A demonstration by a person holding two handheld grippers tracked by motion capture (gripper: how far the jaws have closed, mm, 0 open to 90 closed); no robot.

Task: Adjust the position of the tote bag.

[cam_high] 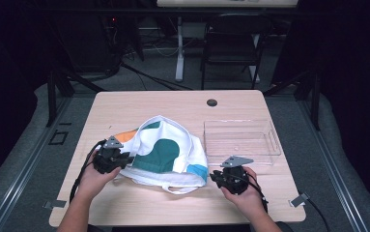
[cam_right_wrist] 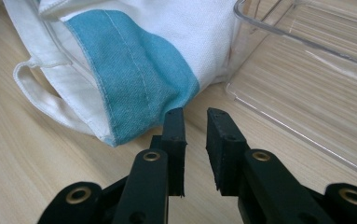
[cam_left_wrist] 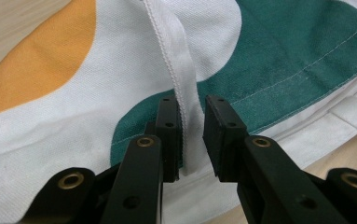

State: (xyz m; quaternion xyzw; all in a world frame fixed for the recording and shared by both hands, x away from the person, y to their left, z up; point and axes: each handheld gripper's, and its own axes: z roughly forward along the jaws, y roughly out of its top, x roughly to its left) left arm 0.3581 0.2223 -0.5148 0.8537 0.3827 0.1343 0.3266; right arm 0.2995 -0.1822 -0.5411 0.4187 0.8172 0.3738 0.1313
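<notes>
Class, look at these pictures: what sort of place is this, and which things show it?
Probably a lab or recording studio: a wooden table ringed by dark drapes, a folding chair and cables on the floor behind, and handheld grippers at work.

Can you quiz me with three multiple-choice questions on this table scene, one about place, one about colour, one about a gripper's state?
1. Where is the clear tray relative to the tote bag?
A. person's right
B. person's left
C. under it

2. What colour is the bag corner nearest the right gripper?
A. orange
B. blue
C. red

3. What lies between the left gripper jaws?
A. nothing
B. tray rim
C. white strap

Answers: A, the tray lies right of the bag; B, a blue patch reaches that corner; C, the strap runs between the parted jaws.
</notes>
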